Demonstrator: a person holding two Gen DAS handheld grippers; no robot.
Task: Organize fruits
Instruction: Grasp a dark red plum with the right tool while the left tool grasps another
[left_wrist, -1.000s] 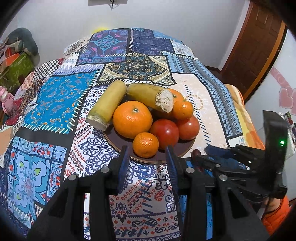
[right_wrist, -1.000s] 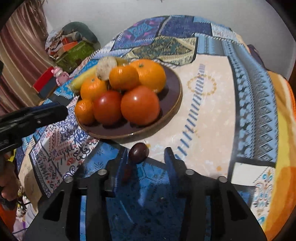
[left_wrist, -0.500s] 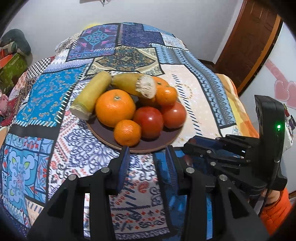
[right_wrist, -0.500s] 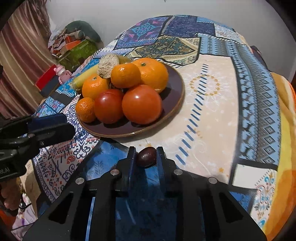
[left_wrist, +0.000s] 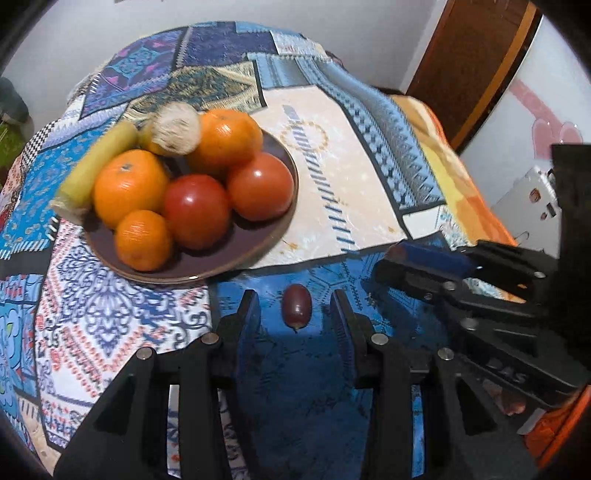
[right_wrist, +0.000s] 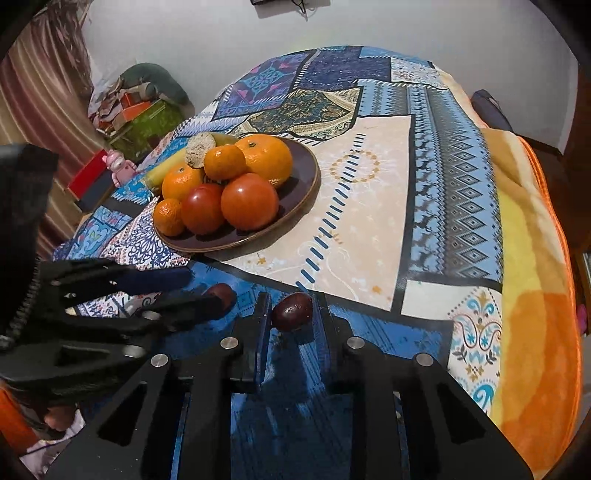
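A brown plate (left_wrist: 258, 254) (right_wrist: 303, 192) holds oranges, two red tomatoes and two yellow corn-like pieces. My right gripper (right_wrist: 291, 314) is shut on a small dark red date (right_wrist: 292, 312) and holds it just above the cloth, near the plate's front edge. A second dark red date (left_wrist: 296, 305) (right_wrist: 221, 293) lies on the blue patch of cloth. My left gripper (left_wrist: 295, 308) is open with this date between its fingertips. The right gripper also shows in the left wrist view (left_wrist: 399, 264), its date hidden there.
A patchwork cloth (right_wrist: 436, 155) covers the round table. An orange blanket (right_wrist: 535, 258) hangs off the right side. Boxes and clutter (right_wrist: 136, 107) sit on the floor at the back left. A brown door (left_wrist: 472, 55) stands at the back right.
My right gripper has closed on one date and lifted it slightly. My left gripper has moved right and forward, so the second date now lies between its open fingers.
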